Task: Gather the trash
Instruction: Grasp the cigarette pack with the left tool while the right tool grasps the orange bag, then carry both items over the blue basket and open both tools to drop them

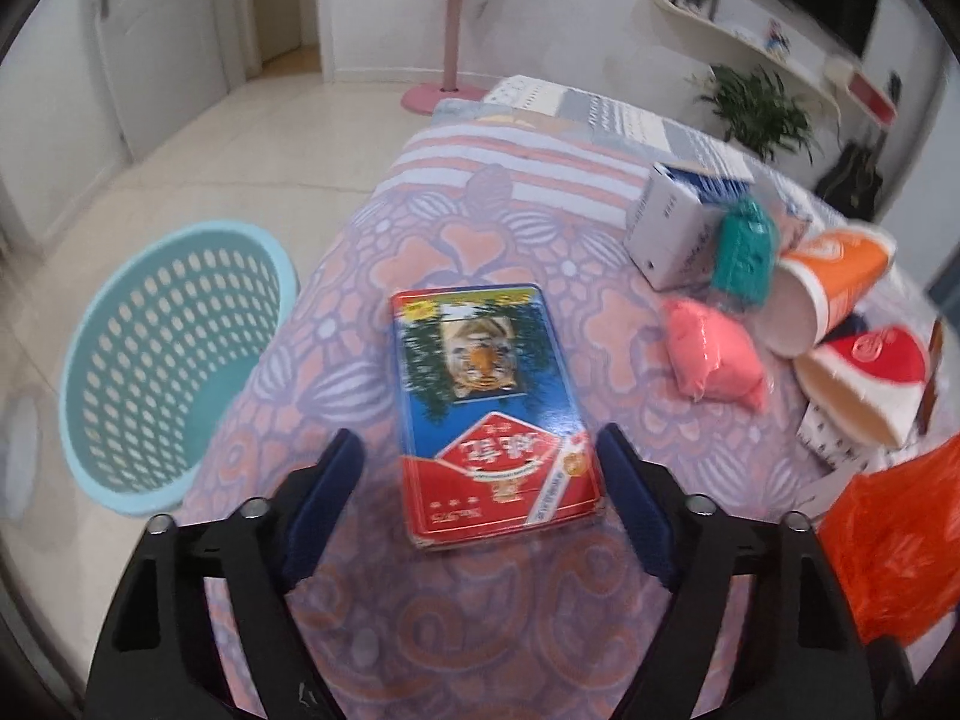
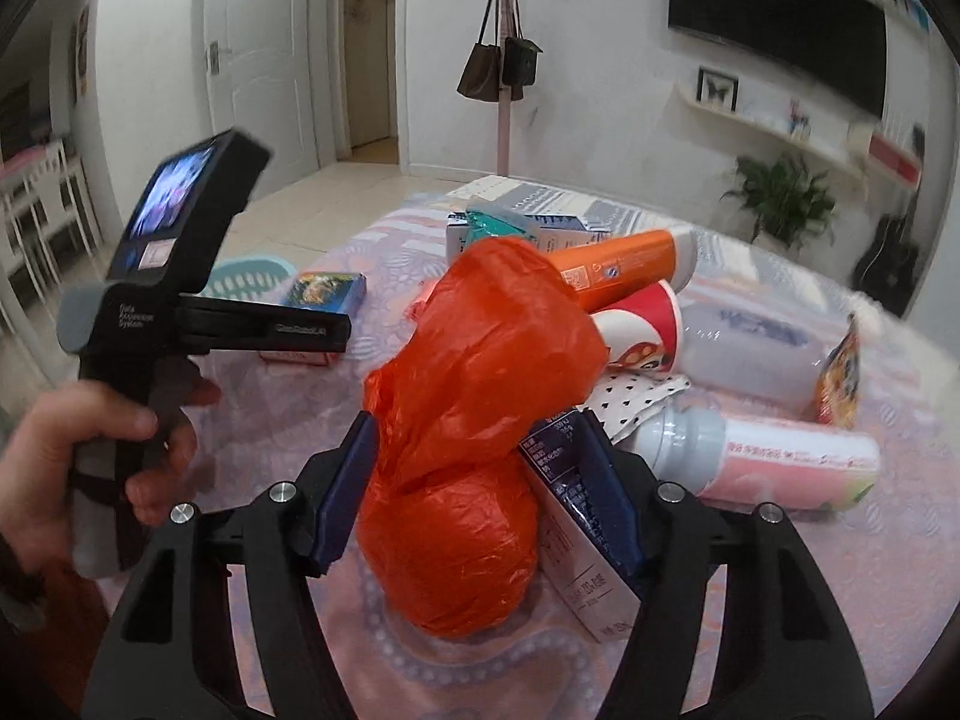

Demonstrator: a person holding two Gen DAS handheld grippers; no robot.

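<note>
Slippage is the worry in the left wrist view: the left gripper (image 1: 474,468) stands partly open, jaws straddling the near end of the flat tiger-print box (image 1: 495,414) without clearly pressing it, so a shallow bite could drop it short of the teal basket (image 1: 174,360) off to its left. In the right wrist view, the right gripper (image 2: 480,480) brackets the orange plastic bag (image 2: 468,462); whether it pinches is unclear, and its right finger touches a milk carton (image 2: 576,540), which could drag along.
</note>
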